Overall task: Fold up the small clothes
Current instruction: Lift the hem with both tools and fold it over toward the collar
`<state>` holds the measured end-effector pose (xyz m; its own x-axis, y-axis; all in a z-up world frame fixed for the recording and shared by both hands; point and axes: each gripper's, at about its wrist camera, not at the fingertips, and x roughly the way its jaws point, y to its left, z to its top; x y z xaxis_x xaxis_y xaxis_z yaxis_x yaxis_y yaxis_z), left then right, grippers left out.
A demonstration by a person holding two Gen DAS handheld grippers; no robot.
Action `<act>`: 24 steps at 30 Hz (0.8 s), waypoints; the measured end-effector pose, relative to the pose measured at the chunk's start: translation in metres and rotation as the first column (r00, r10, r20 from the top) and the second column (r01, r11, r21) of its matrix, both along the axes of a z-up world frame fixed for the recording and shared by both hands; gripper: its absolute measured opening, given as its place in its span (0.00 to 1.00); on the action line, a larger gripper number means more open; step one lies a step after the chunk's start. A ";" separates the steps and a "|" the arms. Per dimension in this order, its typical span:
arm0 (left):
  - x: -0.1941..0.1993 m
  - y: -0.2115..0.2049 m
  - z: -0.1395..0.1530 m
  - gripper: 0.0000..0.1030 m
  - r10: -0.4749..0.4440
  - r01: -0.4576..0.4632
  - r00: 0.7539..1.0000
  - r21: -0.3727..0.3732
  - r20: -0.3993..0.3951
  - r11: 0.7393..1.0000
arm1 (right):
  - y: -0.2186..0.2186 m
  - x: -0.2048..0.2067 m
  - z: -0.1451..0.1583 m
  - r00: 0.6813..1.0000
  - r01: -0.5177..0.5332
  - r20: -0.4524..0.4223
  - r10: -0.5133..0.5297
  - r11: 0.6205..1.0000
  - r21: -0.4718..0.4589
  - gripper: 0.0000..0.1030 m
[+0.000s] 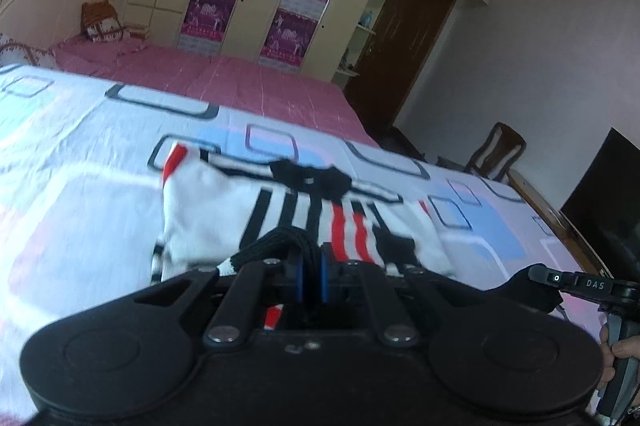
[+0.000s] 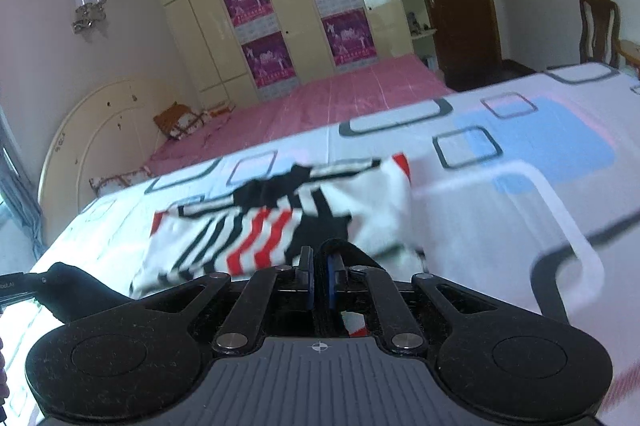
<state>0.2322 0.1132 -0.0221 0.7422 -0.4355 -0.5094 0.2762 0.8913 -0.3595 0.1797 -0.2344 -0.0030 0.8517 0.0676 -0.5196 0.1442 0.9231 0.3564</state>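
White small shirt (image 1: 216,210) with black and red stripes lies mid-bed (image 1: 80,154), long axis across the bed, collar toward the far edge. Left gripper (image 1: 312,266) and right gripper (image 2: 319,266) each have jaws clenched on its black near hem.

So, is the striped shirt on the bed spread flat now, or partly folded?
Partly folded: both closed grippers, left gripper and right gripper, pinch the near hem of the striped shirt, raised above its body.
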 end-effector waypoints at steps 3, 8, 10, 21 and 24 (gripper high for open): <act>0.026 -0.005 0.002 0.08 0.009 -0.009 1.000 0.001 0.011 1.000 | -0.011 0.032 0.002 1.000 0.011 0.006 -0.011 1.000 0.007 0.05; 0.074 -0.013 0.001 0.08 0.032 -0.033 0.999 0.009 0.018 0.999 | -0.028 0.082 -0.001 1.000 0.022 -0.001 -0.022 1.000 0.020 0.05; 0.093 -0.014 -0.002 0.08 0.050 -0.050 0.999 0.013 0.012 0.999 | -0.037 0.104 -0.005 1.000 0.028 -0.014 -0.027 0.999 0.036 0.05; 0.176 -0.029 -0.043 0.08 0.119 -0.112 0.992 0.113 -0.049 0.987 | -0.064 0.209 -0.058 0.990 0.066 -0.135 -0.049 0.990 0.122 0.05; 0.195 -0.032 -0.056 0.08 0.133 -0.121 0.988 0.146 -0.076 0.982 | -0.073 0.229 -0.077 0.983 0.088 -0.172 -0.062 0.984 0.152 0.05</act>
